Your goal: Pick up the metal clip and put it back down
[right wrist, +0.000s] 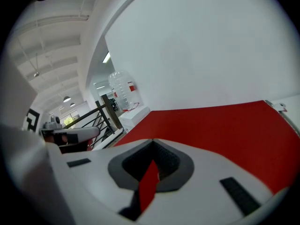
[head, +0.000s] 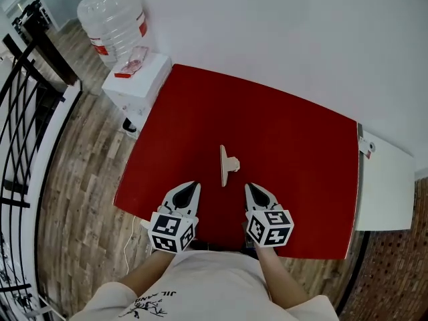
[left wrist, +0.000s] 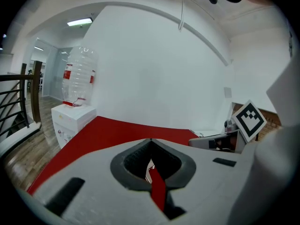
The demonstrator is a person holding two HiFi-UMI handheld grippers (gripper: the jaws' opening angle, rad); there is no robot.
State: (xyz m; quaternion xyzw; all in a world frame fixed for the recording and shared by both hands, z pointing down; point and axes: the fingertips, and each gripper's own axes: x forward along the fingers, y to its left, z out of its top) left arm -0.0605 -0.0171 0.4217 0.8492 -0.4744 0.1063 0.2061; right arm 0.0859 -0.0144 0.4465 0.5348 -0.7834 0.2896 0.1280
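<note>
Metal clip [head: 228,166]: lies on the red tabletop [head: 294,146], just ahead of both tools and level with the gap between their tips. It touches neither. Pale in colour, with a long flat side towards the left gripper and a short stub pointing towards the right one.

Left gripper [head: 194,187]: jaws together. Its own view shows the tips meeting with nothing clamped, and only a sliver of red table shows through the slot behind them.

Right gripper [head: 249,188]: jaws fully closed and empty. Its own view shows the same closed tips with red table behind.

Both tools sit low over the near edge of the table, side by side and angled slightly inward, with the marker cubes towards the person.

Surface: plain red top with no other items on it. It runs forward from the tools to a white wall [head: 281,32].

Room:
- Forward and left of the left gripper, beyond the table corner, is a white cabinet [head: 134,89]. A small red and clear item on top cannot be identified.
- Behind the cabinet stands a large clear water bottle [head: 114,15] with a red label.
- Far left is a black railing [head: 23,105] over the wooden floor [head: 80,172].
- Right of the right gripper, butted against the table's far side, is a white side unit [head: 388,186].
- A ceiling lamp [left wrist: 79,21] shows lit in the left gripper view.
</note>
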